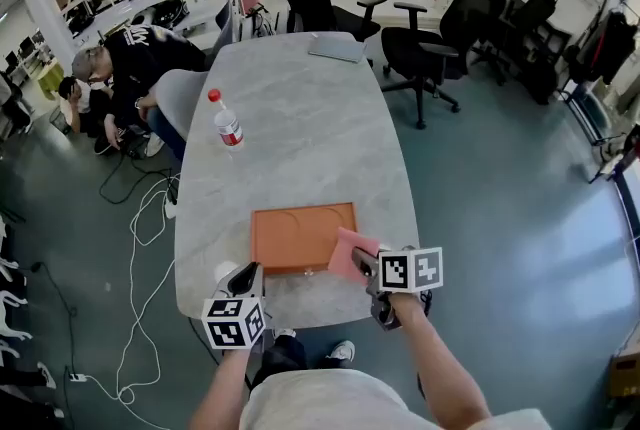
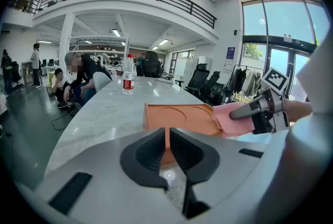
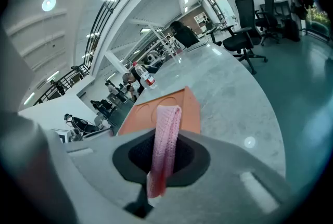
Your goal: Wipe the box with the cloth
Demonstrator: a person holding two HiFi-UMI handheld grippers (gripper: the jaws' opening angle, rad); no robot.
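A flat orange box [image 1: 303, 236] with round recesses lies near the front edge of the marble table [image 1: 300, 133]. My left gripper [image 1: 250, 270] is at the box's near-left corner. In the left gripper view the jaws of the left gripper [image 2: 167, 145] are closed to a thin slit with the box's orange edge [image 2: 182, 116] between them. My right gripper [image 1: 366, 263] is shut on a pink cloth [image 1: 350, 253], held at the box's near-right corner. In the right gripper view the cloth [image 3: 165, 139] hangs folded between the jaws of the right gripper [image 3: 164, 158], in front of the box [image 3: 156, 111].
A plastic bottle [image 1: 227, 125] with a red cap stands left of mid-table, and a closed laptop [image 1: 337, 48] lies at the far end. Office chairs [image 1: 425, 53] stand beyond and to the right. A person [image 1: 130, 68] crouches at the left, with cables [image 1: 145, 218] on the floor.
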